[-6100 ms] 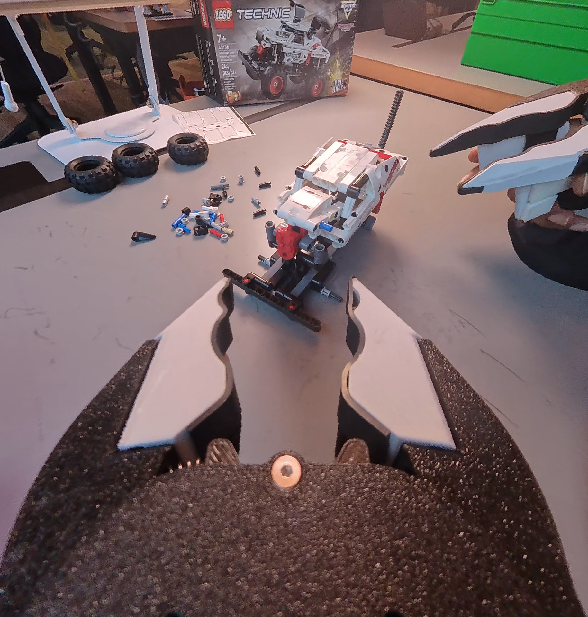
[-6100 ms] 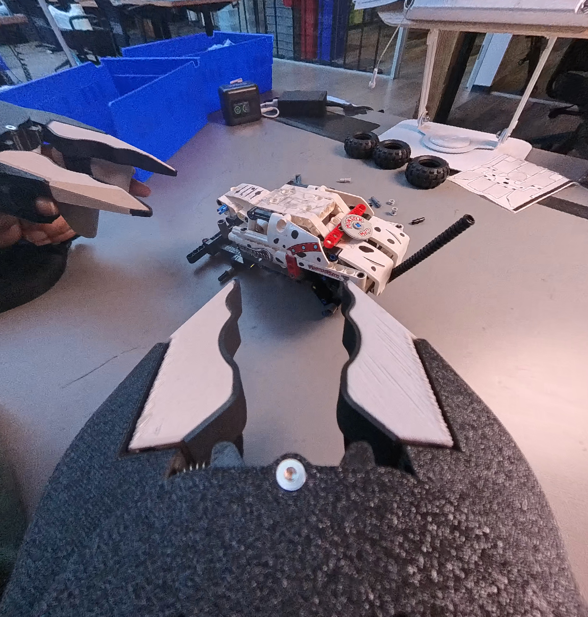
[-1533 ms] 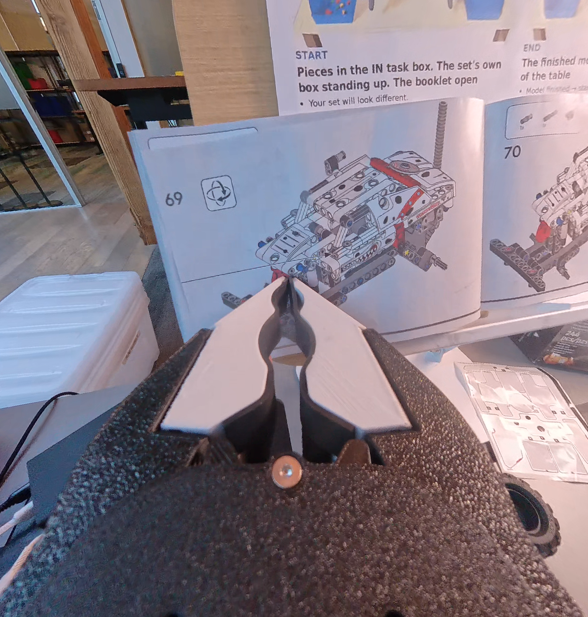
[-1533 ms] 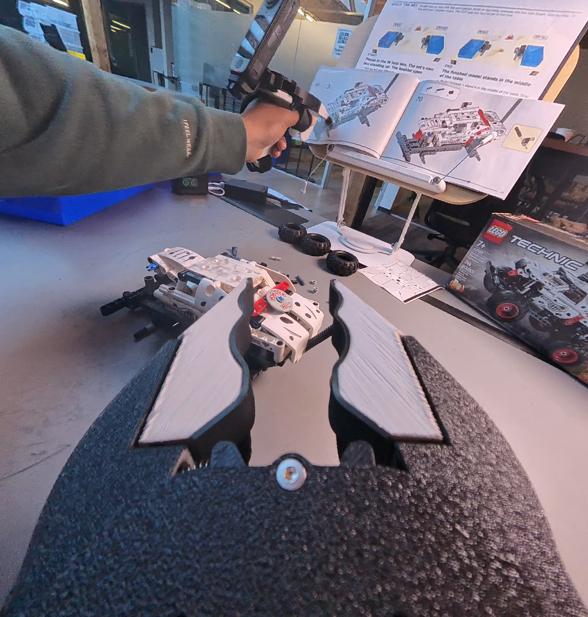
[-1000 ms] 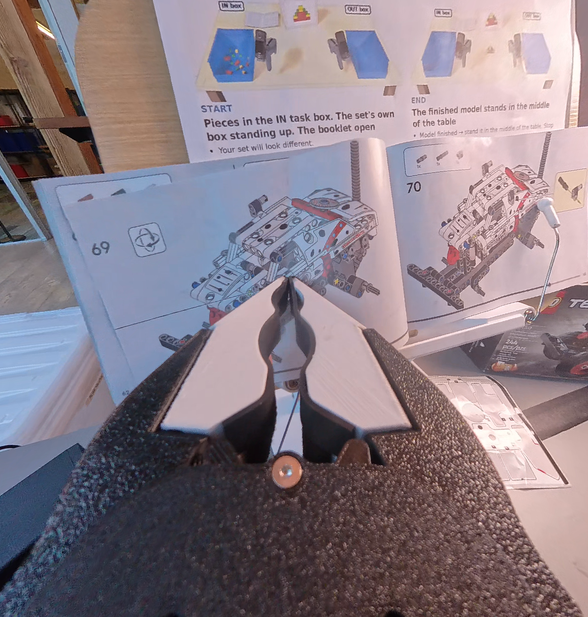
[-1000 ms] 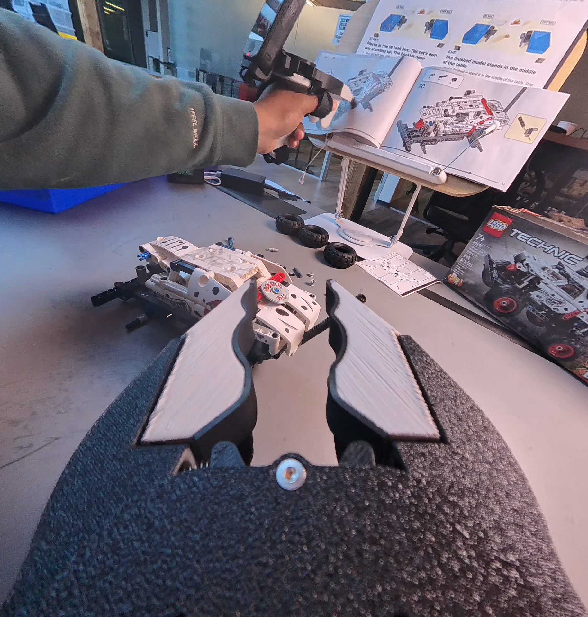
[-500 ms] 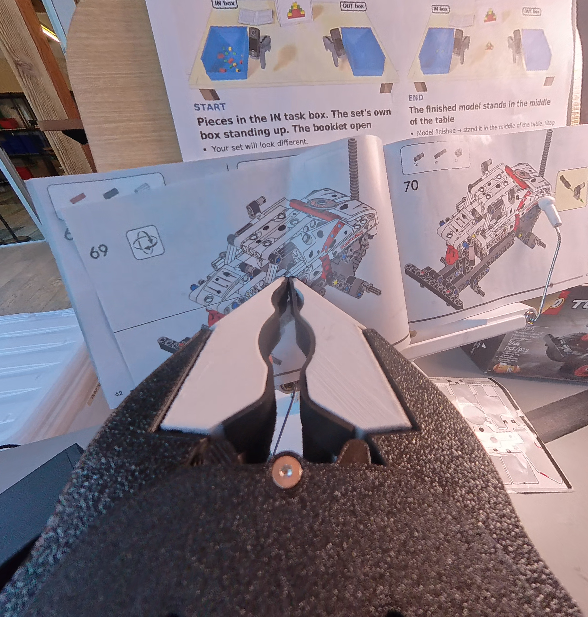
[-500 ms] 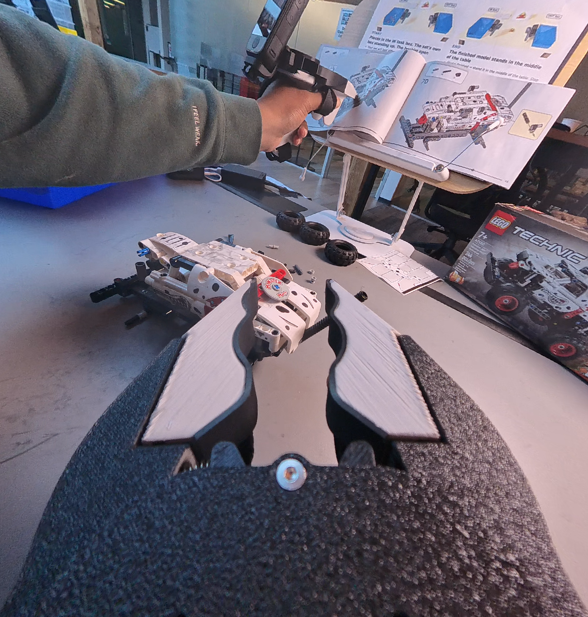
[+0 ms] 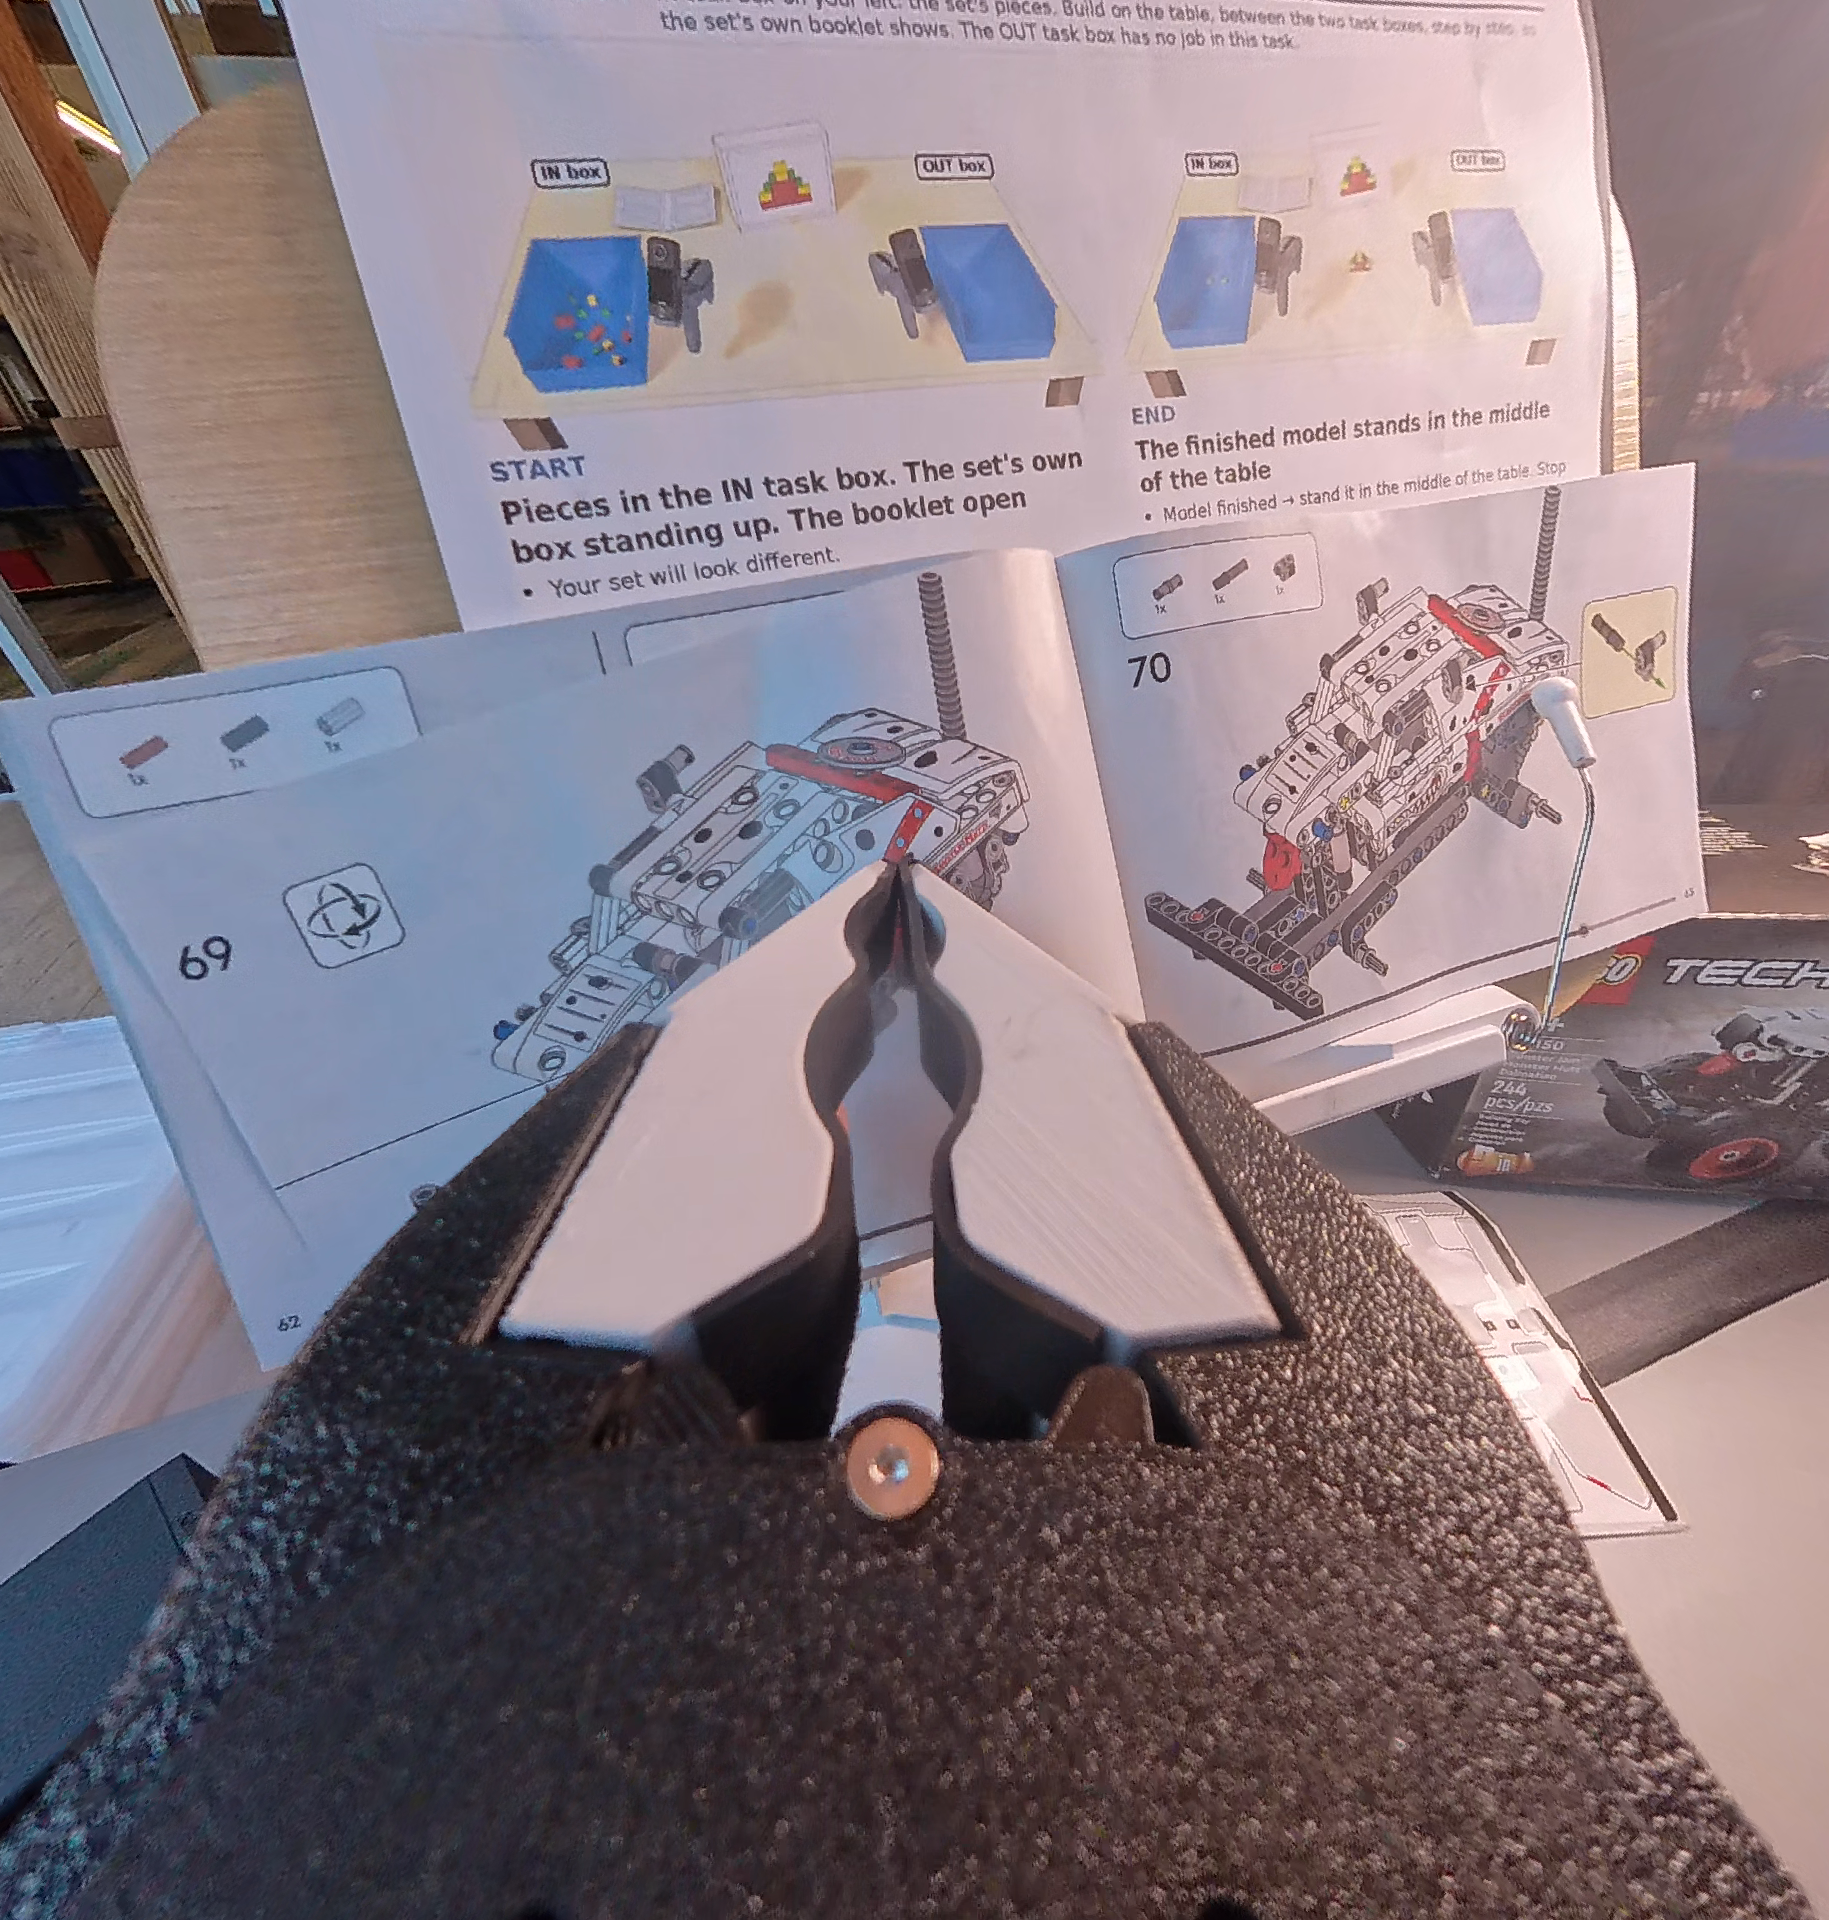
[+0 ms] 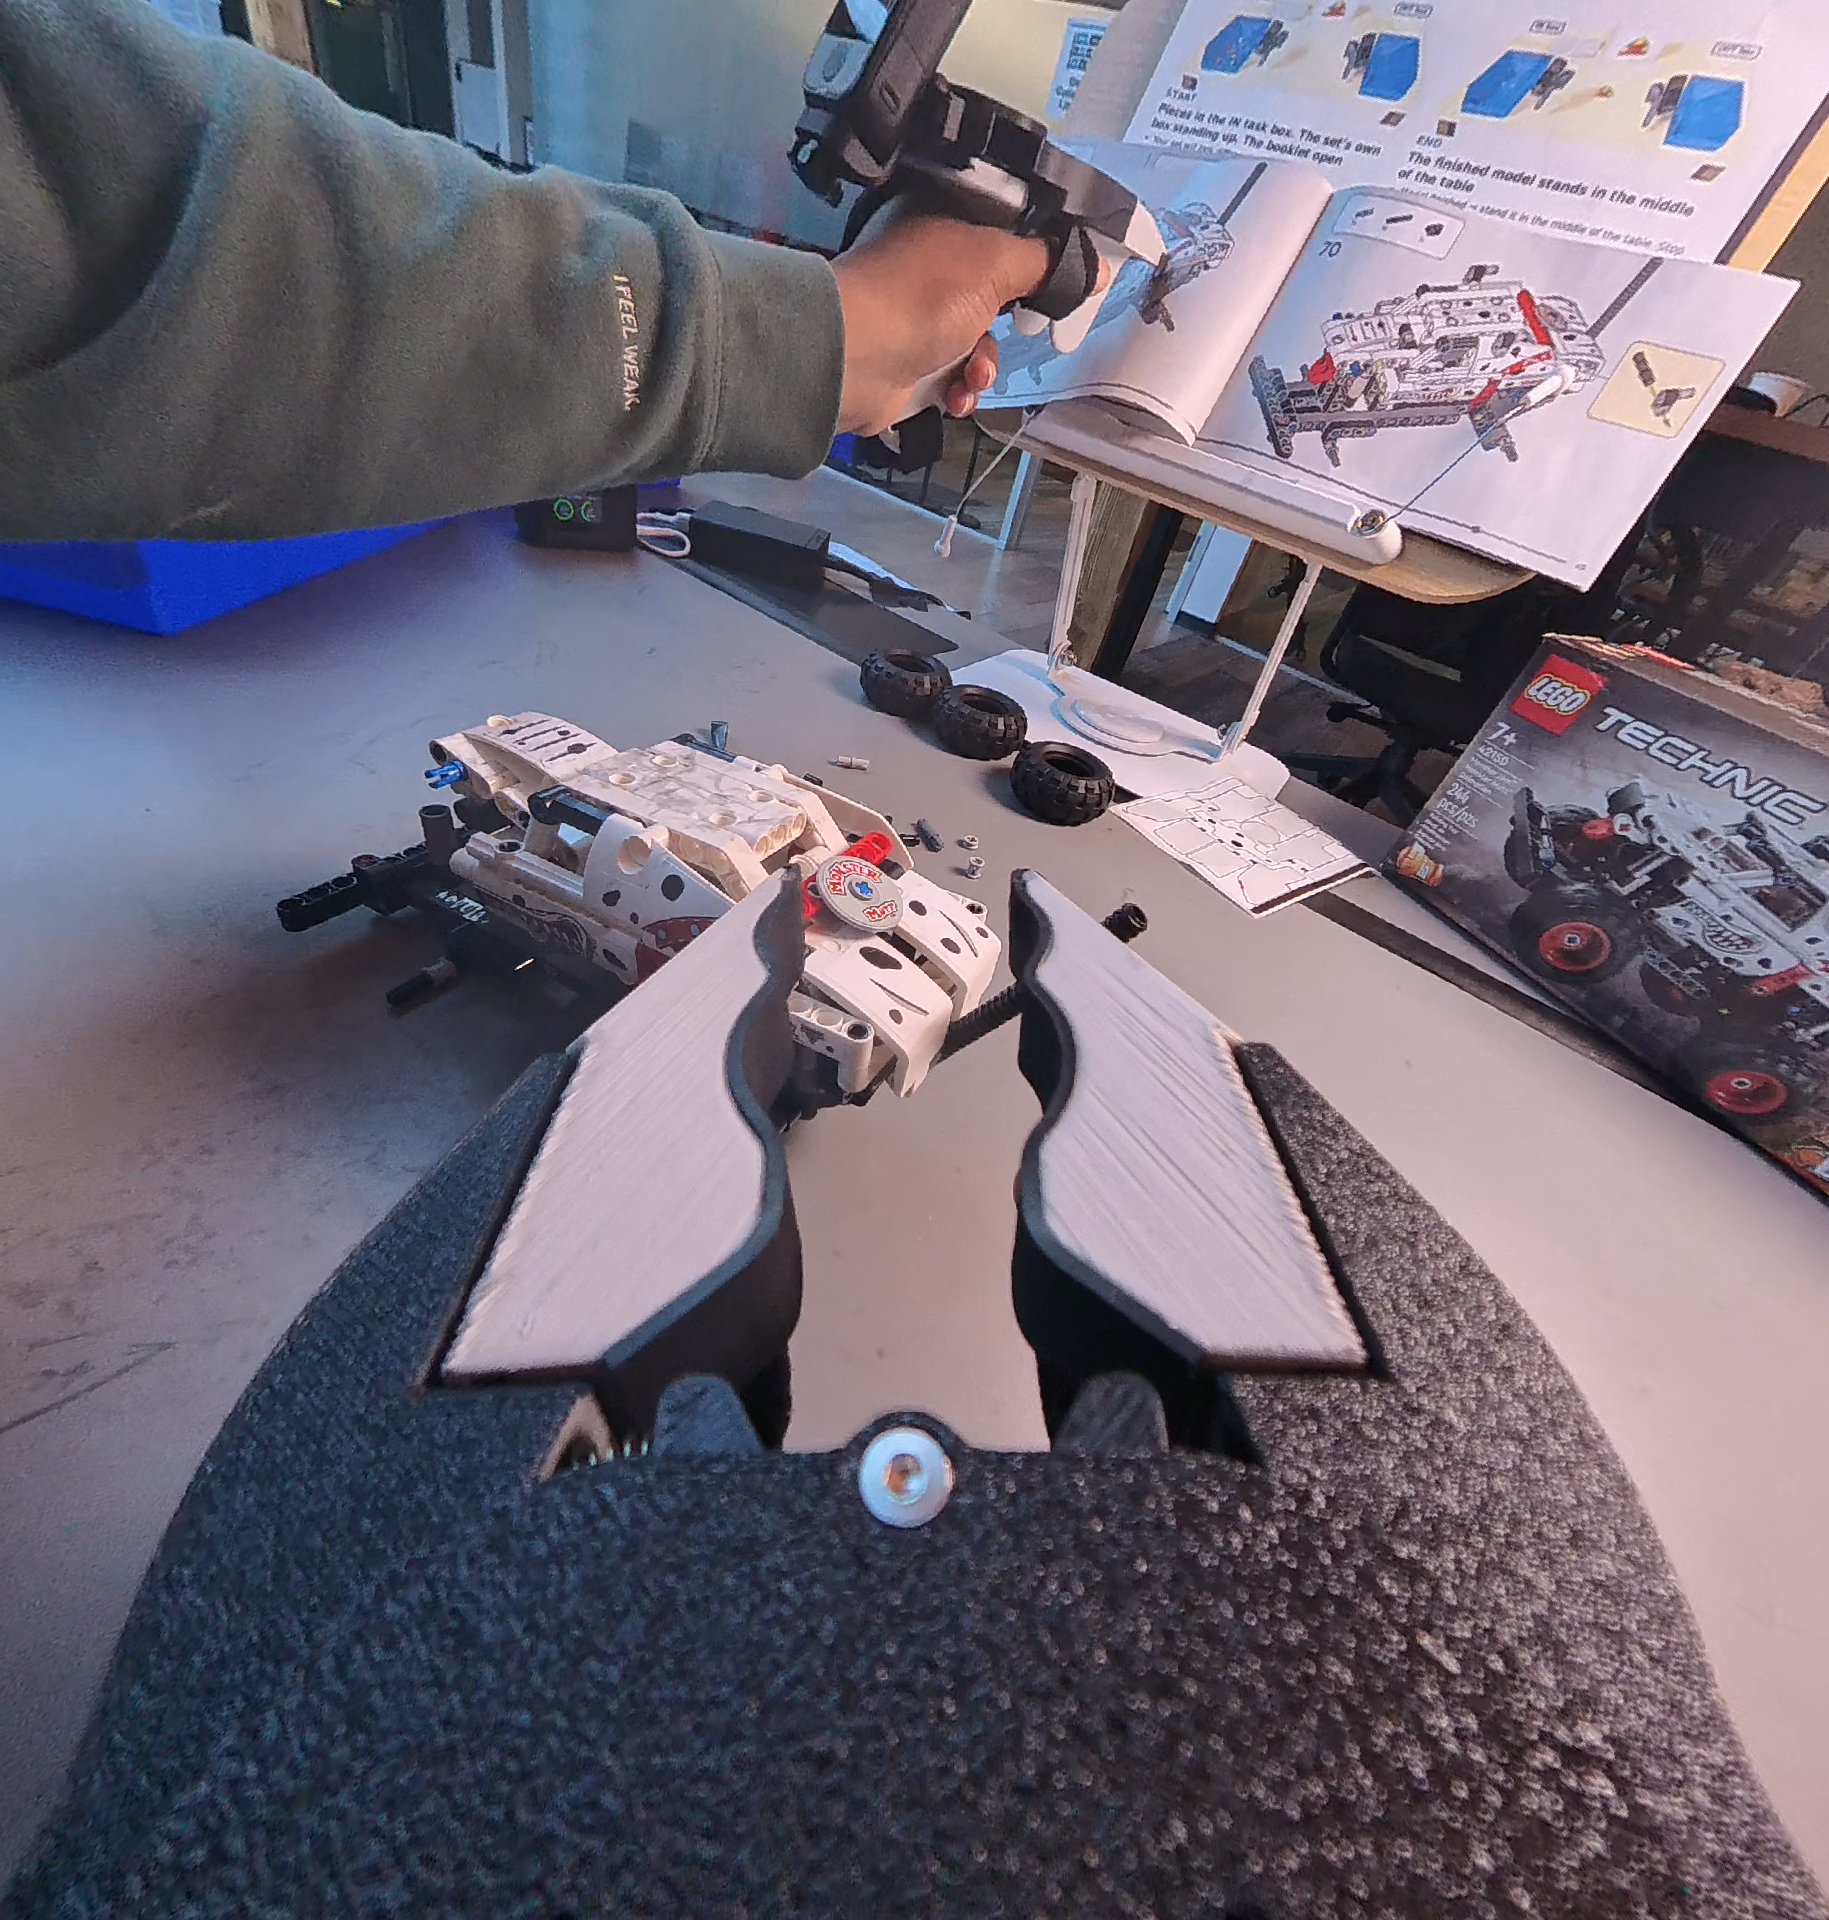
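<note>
Grey bench (image 10: 266, 1039) is carrying a white spotted brick-built truck body (image 10: 681, 862); my right hand-held gripper (image 10: 894, 904) is hovering open beside it, my left hand-held gripper (image 9: 897, 899) pinching the open paper instruction booklet's (image 9: 474, 883) page.

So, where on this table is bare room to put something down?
The grey table is bare left of the model, toward the blue bin, and between the right gripper and the box. It is crowded behind the model: small parts, three tyres, the sticker sheet and the stand base.

Lab or workshop: grey worktable (image 10: 266, 1039), blue bins (image 10: 162, 582), printed instruction sheet (image 9: 889, 312) on stand.
</note>
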